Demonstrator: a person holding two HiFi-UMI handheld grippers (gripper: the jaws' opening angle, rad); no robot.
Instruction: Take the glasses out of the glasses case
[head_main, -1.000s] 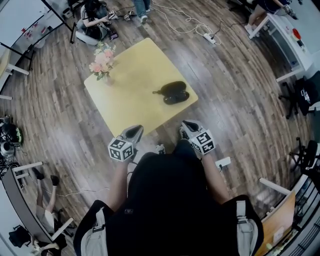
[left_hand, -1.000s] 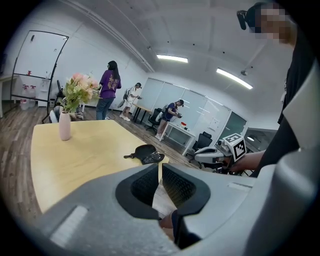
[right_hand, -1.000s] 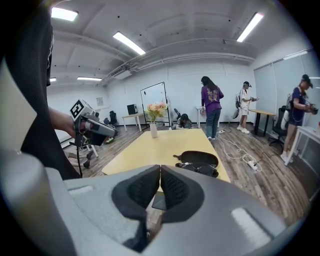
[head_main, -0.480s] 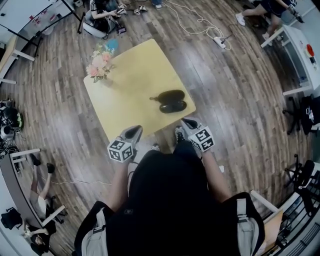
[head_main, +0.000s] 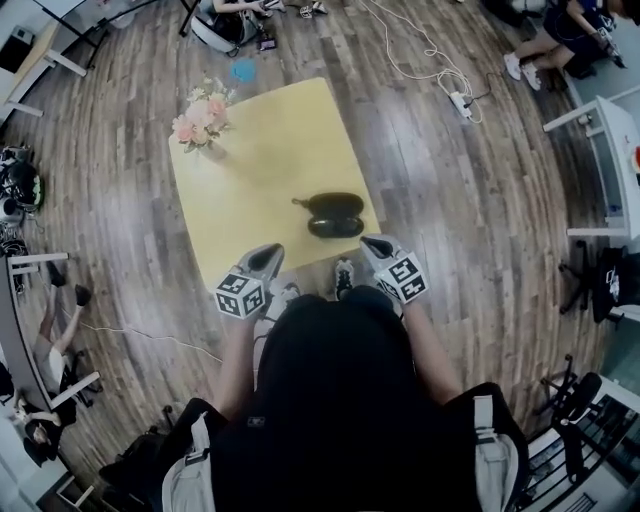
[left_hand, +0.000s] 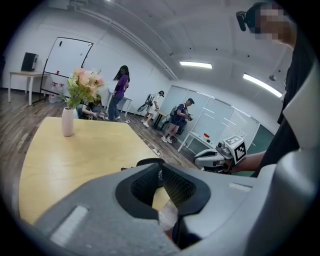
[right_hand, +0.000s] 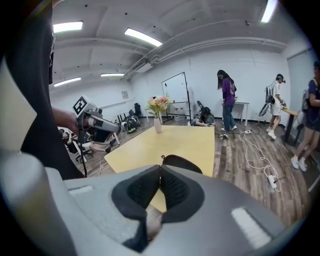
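While both tools are held short of the work, the black glasses case is seen lying open in two dark lobes on the yellow bench, close to its near right edge; whether glasses lie inside cannot be made out. The left gripper is held at the bench's near edge, left of the case and apart from it. The right gripper is held just off the near right corner, near the case but not touching it.

Seen from the left gripper view, the fingers are pressed together at their tips, with nothing gripped between them. Only the case's dark rim is shown above them, and the other tool is glimpsed at the right. Seen from the right gripper view, the fingers are likewise brought together at the tips and nothing is held, with the case's rounded lid shown just beyond them on the bench.

A vase of pink flowers is stood at the far left corner, well apart from the case. A power strip and its cable are laid on the wooden floor beyond. Several people and a whiteboard are seen at the back of the room.
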